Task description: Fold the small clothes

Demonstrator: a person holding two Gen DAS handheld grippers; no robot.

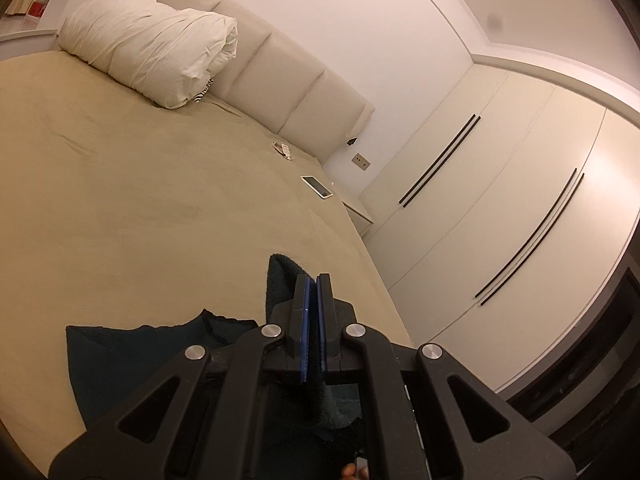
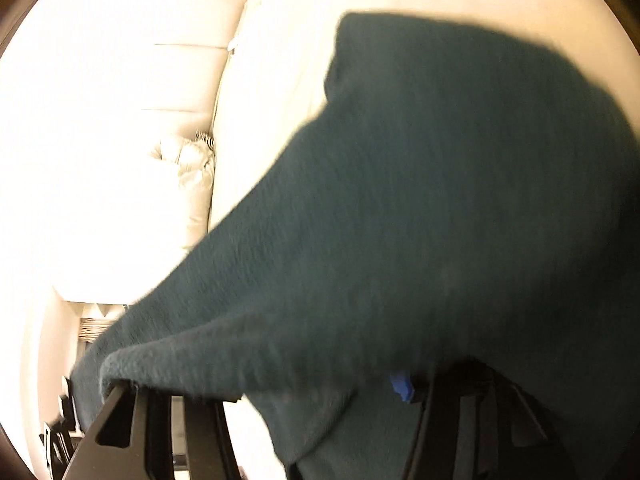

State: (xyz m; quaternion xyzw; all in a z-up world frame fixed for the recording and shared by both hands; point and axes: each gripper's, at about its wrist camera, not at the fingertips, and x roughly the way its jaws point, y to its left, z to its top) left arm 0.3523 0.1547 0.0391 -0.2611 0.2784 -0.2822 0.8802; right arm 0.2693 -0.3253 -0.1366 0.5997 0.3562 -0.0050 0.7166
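A dark teal cloth [image 1: 120,356] lies on the beige bed [image 1: 140,208] near its right edge. My left gripper [image 1: 314,284] is shut on a raised corner of the cloth, which sticks up beside and behind the blue pads [image 1: 304,320]. In the right wrist view the same teal cloth [image 2: 440,200] is draped over my right gripper and fills most of the frame, blurred. Only a bit of one blue pad [image 2: 400,388] shows under the cloth; the fingertips are hidden.
A rolled white duvet [image 1: 148,48] lies at the padded headboard [image 1: 288,80]. A tablet [image 1: 317,186] and a small remote [image 1: 283,149] lie near the bed's far right edge. Wardrobe doors [image 1: 500,200] stand to the right of the bed.
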